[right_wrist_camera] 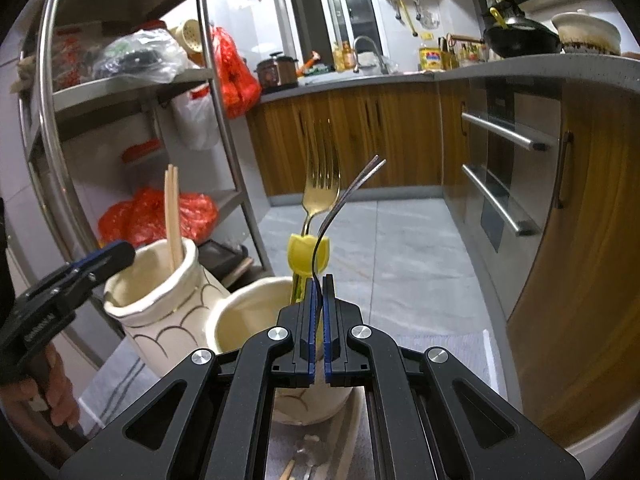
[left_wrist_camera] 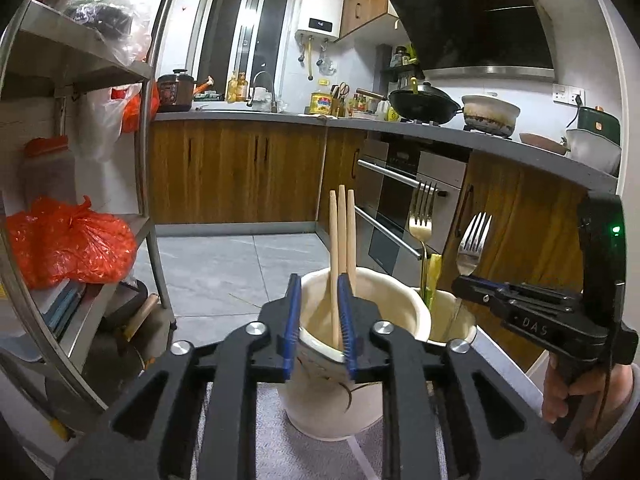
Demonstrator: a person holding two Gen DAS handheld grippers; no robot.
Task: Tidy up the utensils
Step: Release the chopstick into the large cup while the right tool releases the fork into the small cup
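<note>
My left gripper (left_wrist_camera: 319, 286) is open over the rim of a cream ceramic holder (left_wrist_camera: 332, 400) that holds three wooden chopsticks (left_wrist_camera: 341, 232); one chopstick stands between the jaws, untouched. My right gripper (right_wrist_camera: 317, 286) is shut on the handle of a silver fork (right_wrist_camera: 347, 196), held upright over a second cream holder (right_wrist_camera: 248, 312). A gold fork (right_wrist_camera: 322, 176) with a yellow collar stands in that second holder. In the left wrist view the right gripper (left_wrist_camera: 464, 282) holds the silver fork (left_wrist_camera: 474, 240) beside the gold fork (left_wrist_camera: 421, 220).
A metal shelf rack (left_wrist_camera: 148, 184) with red bags stands at the left. Wooden cabinets and an oven (left_wrist_camera: 404, 200) lie beyond. The holders stand on a grey cloth (left_wrist_camera: 272, 440). More utensils lie low on the surface (right_wrist_camera: 300, 464).
</note>
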